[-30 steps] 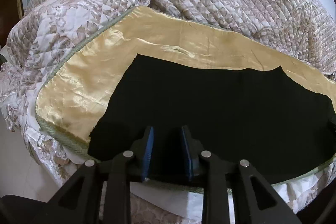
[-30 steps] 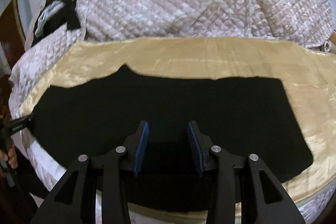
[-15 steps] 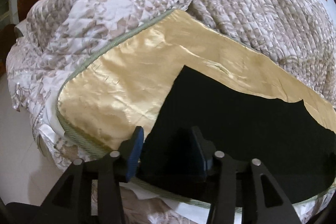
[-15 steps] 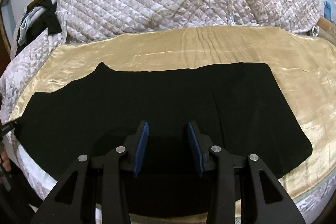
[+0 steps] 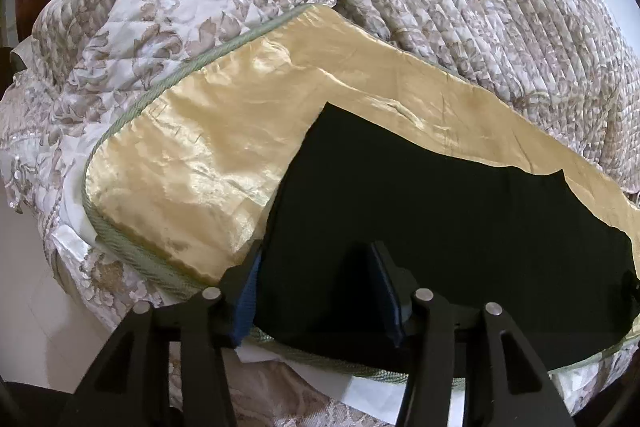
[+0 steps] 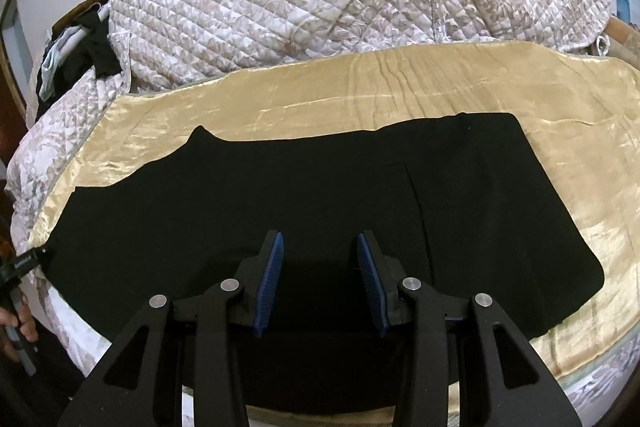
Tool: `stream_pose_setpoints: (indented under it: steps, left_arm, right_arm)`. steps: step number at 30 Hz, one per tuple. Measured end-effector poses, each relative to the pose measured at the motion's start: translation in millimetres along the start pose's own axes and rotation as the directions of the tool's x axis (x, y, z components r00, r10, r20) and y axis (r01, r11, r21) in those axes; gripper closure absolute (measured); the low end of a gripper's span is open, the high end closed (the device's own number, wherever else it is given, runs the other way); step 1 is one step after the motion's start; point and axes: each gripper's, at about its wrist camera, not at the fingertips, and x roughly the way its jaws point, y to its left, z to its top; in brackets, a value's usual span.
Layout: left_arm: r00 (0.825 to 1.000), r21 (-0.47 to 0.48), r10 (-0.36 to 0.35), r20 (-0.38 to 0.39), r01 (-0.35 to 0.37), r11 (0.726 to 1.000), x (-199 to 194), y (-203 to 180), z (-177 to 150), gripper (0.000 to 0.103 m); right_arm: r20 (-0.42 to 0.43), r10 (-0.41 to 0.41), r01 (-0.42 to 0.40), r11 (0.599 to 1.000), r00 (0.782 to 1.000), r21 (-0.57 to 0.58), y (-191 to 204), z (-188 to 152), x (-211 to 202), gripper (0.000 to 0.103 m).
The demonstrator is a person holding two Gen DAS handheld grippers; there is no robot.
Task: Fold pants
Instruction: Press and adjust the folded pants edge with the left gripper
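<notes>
My left hand-held gripper (image 5: 320,283) tilts down over the pants (image 5: 440,219), its jaws just opened and apart. My right hand-held gripper (image 6: 320,279) tilts down likewise, jaws parted, gripping nothing.

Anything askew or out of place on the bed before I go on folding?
Nothing stands out. The black pants lie flat on the shiny gold satin cover. Only the pants' far edge is uneven, with a small peak at one corner.
</notes>
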Motion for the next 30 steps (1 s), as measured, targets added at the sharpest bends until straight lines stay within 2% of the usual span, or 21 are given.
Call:
stream_pose_setpoints:
  steps: [3,9,12,15,20,23,27,30]
  left_arm:
    - [1.0,0.02,-0.006,-0.004,0.006,1.0,3,-3,0,0.067]
    - [1.0,0.08,0.015,-0.002,-0.015,0.997,7,-9,4,0.077]
    - [1.0,0.077,0.028,0.005,-0.028,0.997,5,-8,6,0.091]
    - [1.0,0.041,0.007,0.0,-0.007,0.999,2,-4,10,0.094]
    - [0.996,0.041,-0.089,0.021,0.089,0.995,-12,-15,16,0.095]
    - [0.986,0.032,-0.164,0.018,0.163,0.986,-19,-25,22,0.095]
    - [0.966,0.028,-0.259,0.013,0.258,0.966,-29,-47,33,0.095]
    - [0.944,0.06,-0.328,0.011,0.327,0.943,-38,-78,39,0.095]
  right_arm:
    - [-0.001,0.001,-0.001,1.0,1.0,0.001,1,0,0,0.064]
    - [0.0,0.003,-0.003,1.0,1.0,0.0,2,0,0,0.064]
    - [0.002,0.005,-0.005,1.0,1.0,0.0,3,0,0,0.064]
    - [0.003,0.009,-0.009,1.0,1.0,0.005,3,0,0,0.064]
    - [0.013,0.025,-0.026,1.0,1.0,0.018,4,1,-3,0.064]
    - [0.021,0.036,-0.036,0.999,0.999,0.033,2,1,-6,0.064]
    - [0.03,0.055,-0.057,0.996,0.998,0.064,-3,3,-8,0.064]
    - [0.04,0.072,-0.076,0.993,0.997,0.093,-8,4,-10,0.064]
